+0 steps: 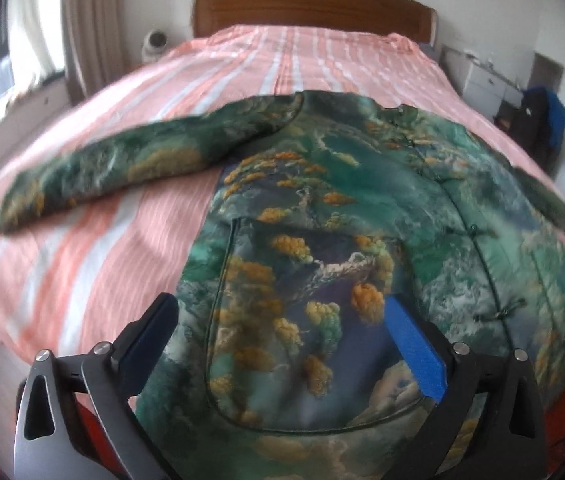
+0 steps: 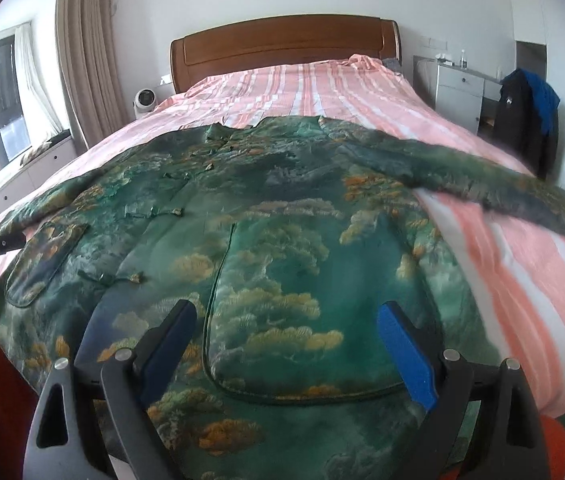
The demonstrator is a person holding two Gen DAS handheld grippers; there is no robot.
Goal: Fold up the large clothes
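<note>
Hovering over one green landscape-print jacket [image 2: 282, 216] spread flat, front up, on one bed, both grippers empty.

Left gripper [image 1: 282, 320]: jaws wide, nothing between them, over the jacket's left patch pocket [image 1: 306, 320] near the hem. Right gripper [image 2: 286, 332]: jaws wide too, empty, over the right patch pocket [image 2: 302, 320]. Count: 2 pockets, 2 sleeves, one left sleeve [image 1: 122, 172] stretched out to the left and one right sleeve [image 2: 482, 184] out to the right, both lying on the pink-and-white striped bedspread [image 2: 522, 280]. Knot buttons run down the front placket; exact number unclear. Collar points to the far end, toward 1 wooden headboard [image 2: 282, 44]. Off-bed: 1 small white round device [image 2: 144, 100] far left, 1 white nightstand [image 2: 458, 88] far right, 1 dark and blue garment [image 2: 526, 112] hanging right of it.
</note>
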